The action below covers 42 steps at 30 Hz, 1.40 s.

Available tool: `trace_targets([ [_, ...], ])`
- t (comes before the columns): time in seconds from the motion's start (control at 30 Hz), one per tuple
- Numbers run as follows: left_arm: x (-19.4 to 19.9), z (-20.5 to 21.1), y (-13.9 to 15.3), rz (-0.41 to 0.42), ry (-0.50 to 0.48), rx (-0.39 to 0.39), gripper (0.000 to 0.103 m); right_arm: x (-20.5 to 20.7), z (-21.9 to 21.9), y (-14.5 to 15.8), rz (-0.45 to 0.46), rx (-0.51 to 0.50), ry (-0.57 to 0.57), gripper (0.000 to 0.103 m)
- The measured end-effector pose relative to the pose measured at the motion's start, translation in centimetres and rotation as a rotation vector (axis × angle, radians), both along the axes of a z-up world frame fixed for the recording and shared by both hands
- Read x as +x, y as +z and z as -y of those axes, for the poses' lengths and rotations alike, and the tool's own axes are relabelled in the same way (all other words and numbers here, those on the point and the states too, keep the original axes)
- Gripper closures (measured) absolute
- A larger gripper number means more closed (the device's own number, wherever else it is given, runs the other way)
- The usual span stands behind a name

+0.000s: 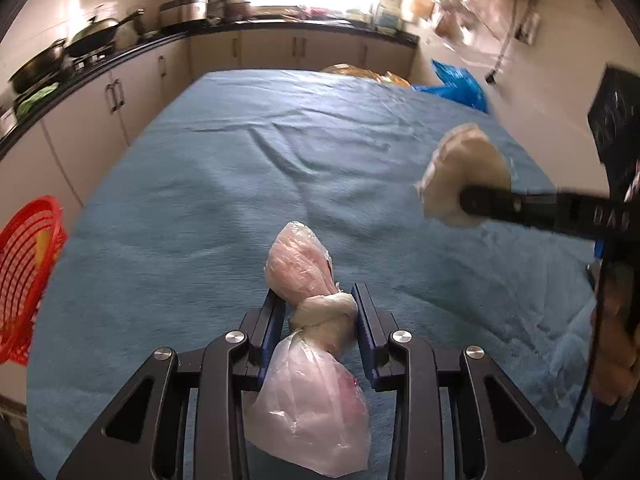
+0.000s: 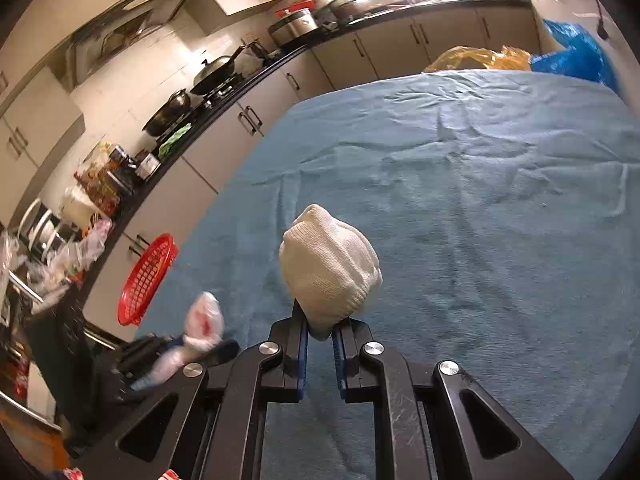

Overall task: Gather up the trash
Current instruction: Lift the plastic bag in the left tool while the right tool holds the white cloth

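Observation:
My left gripper (image 1: pixel 320 300) is shut on the knot of a knotted clear plastic bag (image 1: pixel 308 392) with pinkish contents, held above the blue cloth-covered table (image 1: pixel 240 168). My right gripper (image 2: pixel 320 326) is shut on a crumpled white cloth wad (image 2: pixel 330 266), also above the table. The left wrist view shows that wad (image 1: pixel 464 172) at the right, clamped by the right gripper (image 1: pixel 464 202). The right wrist view shows the left gripper (image 2: pixel 202 350) with its bag (image 2: pixel 202 322), blurred, at the lower left. A red mesh basket (image 1: pixel 28 280) stands at the table's left edge, also in the right wrist view (image 2: pixel 146 280).
A kitchen counter with woks and pots (image 1: pixel 88 40) runs along the left and far side. A blue plastic bag (image 1: pixel 460 84) and a yellow bag (image 2: pixel 476 58) lie beyond the table's far right corner. Cluttered dishes and bags (image 2: pixel 60 240) sit on the counter near the basket.

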<state>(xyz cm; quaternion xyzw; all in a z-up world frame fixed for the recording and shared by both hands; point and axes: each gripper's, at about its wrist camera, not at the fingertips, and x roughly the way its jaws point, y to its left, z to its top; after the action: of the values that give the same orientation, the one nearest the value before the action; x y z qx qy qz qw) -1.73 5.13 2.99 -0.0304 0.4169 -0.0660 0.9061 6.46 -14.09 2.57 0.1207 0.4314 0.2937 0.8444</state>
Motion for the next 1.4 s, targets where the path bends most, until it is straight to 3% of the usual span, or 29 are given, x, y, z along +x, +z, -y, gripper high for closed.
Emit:
trace_targets([
  [0.4, -2.1, -3.0, 1.5, 0.073, 0.133, -0.002, 0.070, -3.8, -4.1, 0.4, 0.164, -0.037, 0.134, 0.091],
  [0.9, -2.9, -3.8, 1.1, 0.095, 0.211, 0.088, 0.070, -4.8, -5.7, -0.5, 0.179, -0.064, 0.191, 0.091],
  [1.4, -3.2, -3.9, 1.0, 0.096, 0.230, 0.103, 0.070, -4.6, -5.5, -0.5, 0.181, -0.064, 0.185, 0.091],
])
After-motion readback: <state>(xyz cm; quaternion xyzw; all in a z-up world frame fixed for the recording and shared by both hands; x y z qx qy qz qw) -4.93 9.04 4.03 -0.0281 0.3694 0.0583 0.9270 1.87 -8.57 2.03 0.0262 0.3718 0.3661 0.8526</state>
